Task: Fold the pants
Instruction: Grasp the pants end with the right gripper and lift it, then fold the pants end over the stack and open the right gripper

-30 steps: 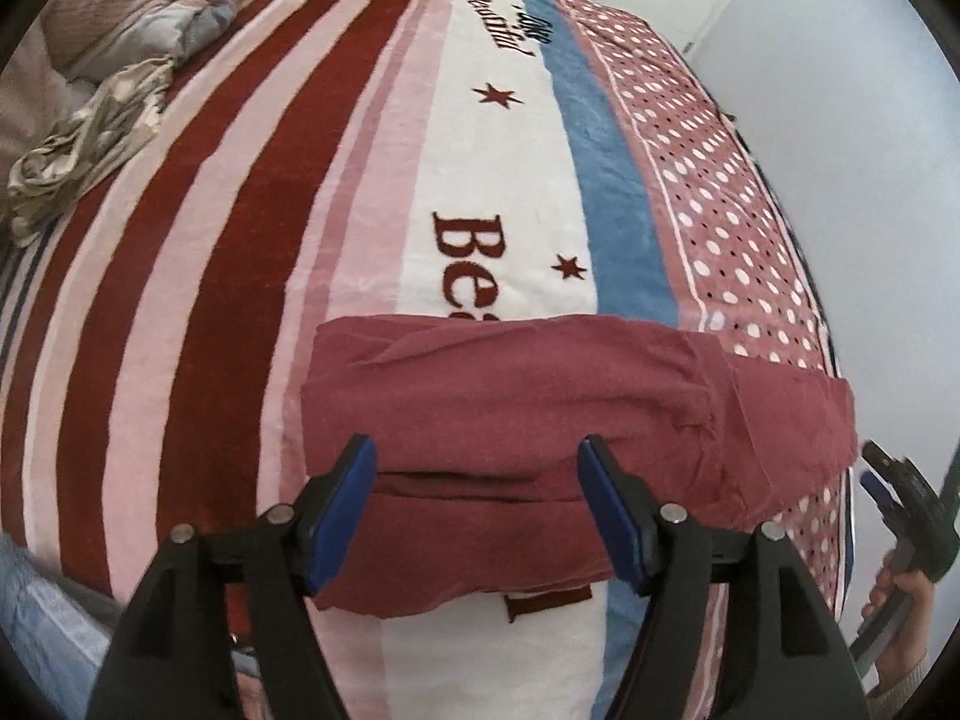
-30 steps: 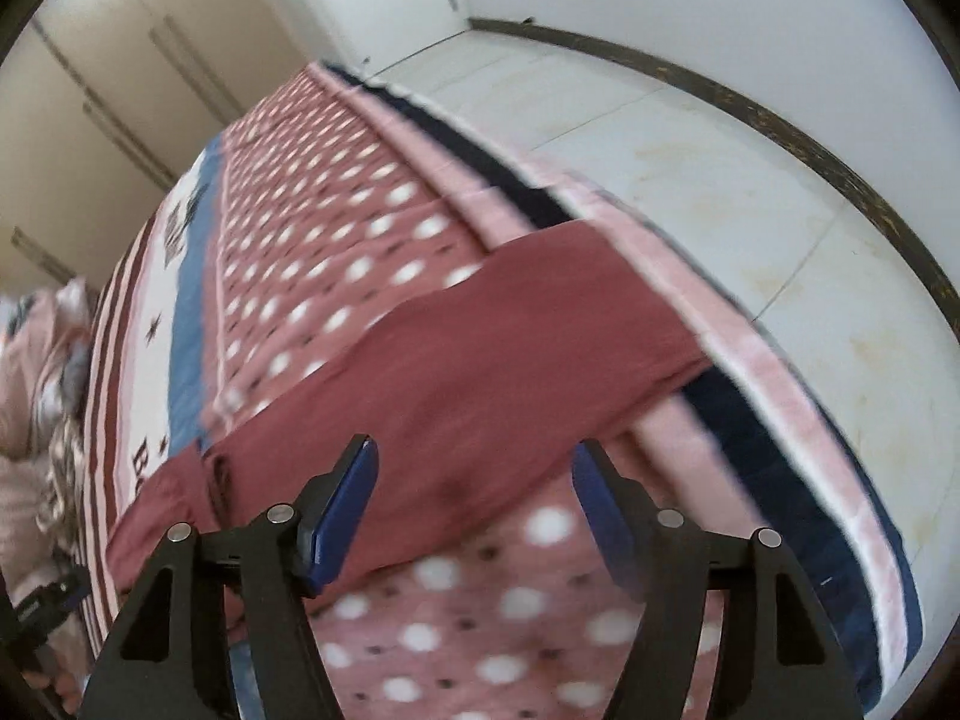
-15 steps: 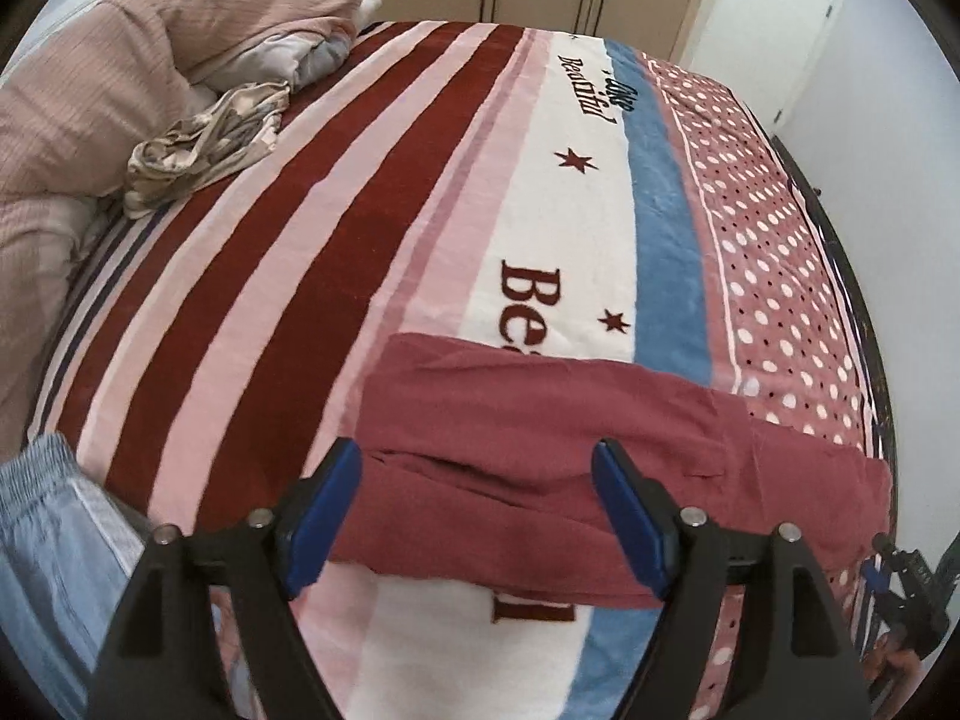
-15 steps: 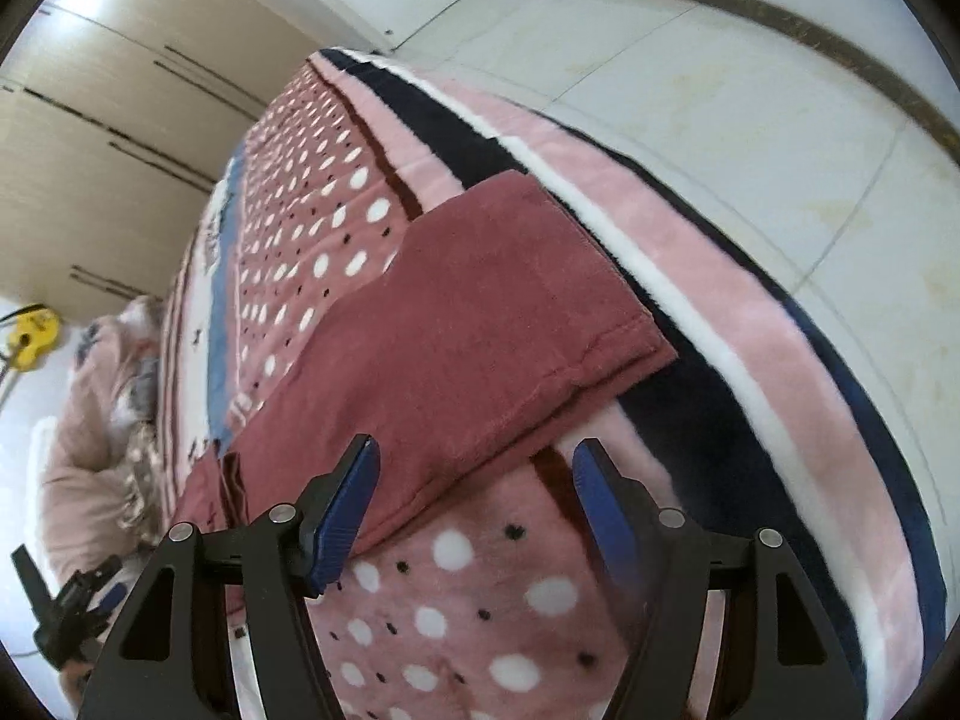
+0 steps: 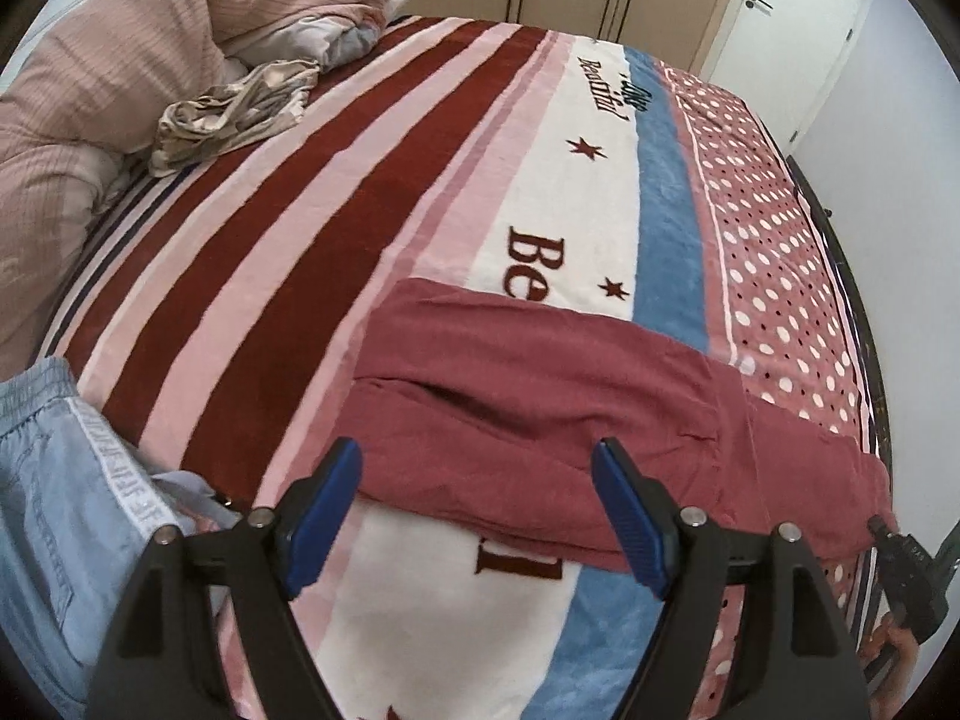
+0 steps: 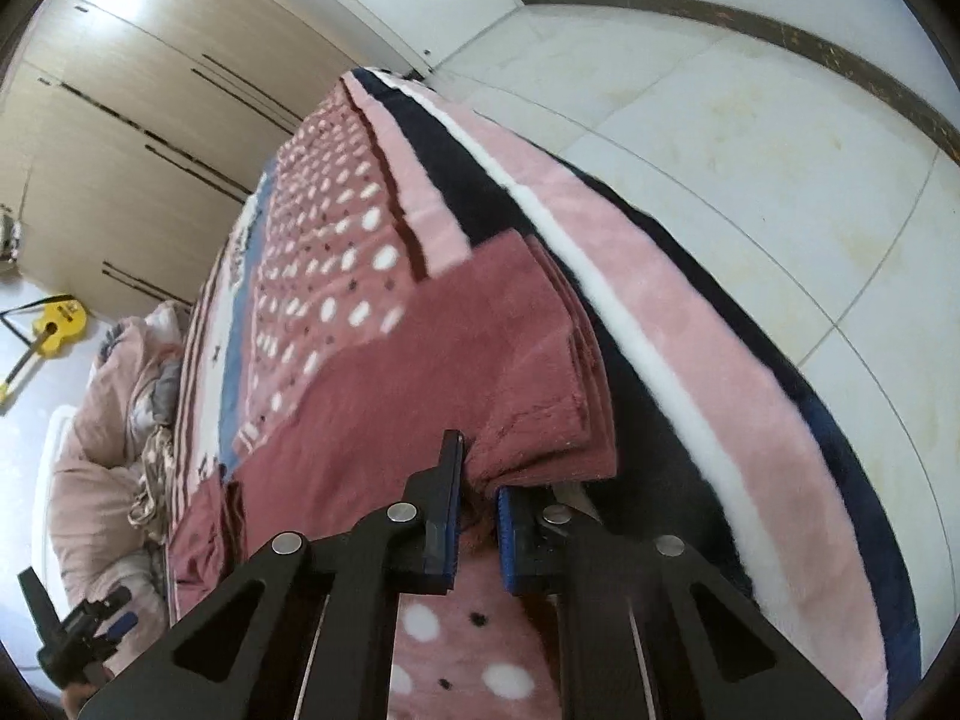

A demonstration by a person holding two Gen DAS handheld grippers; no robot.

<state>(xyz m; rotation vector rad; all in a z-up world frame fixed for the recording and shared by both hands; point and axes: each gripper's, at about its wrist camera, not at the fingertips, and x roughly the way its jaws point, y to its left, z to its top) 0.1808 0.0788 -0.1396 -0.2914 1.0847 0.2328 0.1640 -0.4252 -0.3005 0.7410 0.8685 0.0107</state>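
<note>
Right tool (image 6: 477,507): jaws nearly together, pinching the near corner of the leg end of the pants (image 6: 432,372). A small bunch of dark red fabric is visible between the blue pads (image 6: 443,531). The stacked hem layers of the pants lie at the bed edge, just beside the navy and white border of the blanket (image 6: 690,324).

Left tool (image 5: 477,513): jaws wide apart, holding nothing. It hovers at the near edge of the waist end of the pants (image 5: 540,414); contact between its blue pads (image 5: 324,504) and the fabric cannot be confirmed.

Pants position: folded lengthwise into a long band, lying flat across the bed. The band crosses the pink, white, blue and dotted stripes of the blanket (image 5: 336,204). A fold ridge runs along the band in the left wrist view.

Other items on the bed:
- a pink quilt (image 5: 102,78), bunched at the far left;
- a crumpled beige garment (image 5: 234,114), touching the quilt.

A light blue garment (image 5: 54,480) with a white side stripe appears at the lower left of the left wrist view. A yellow guitar-shaped object (image 6: 57,324) is visible near the wardrobe (image 6: 150,138).
</note>
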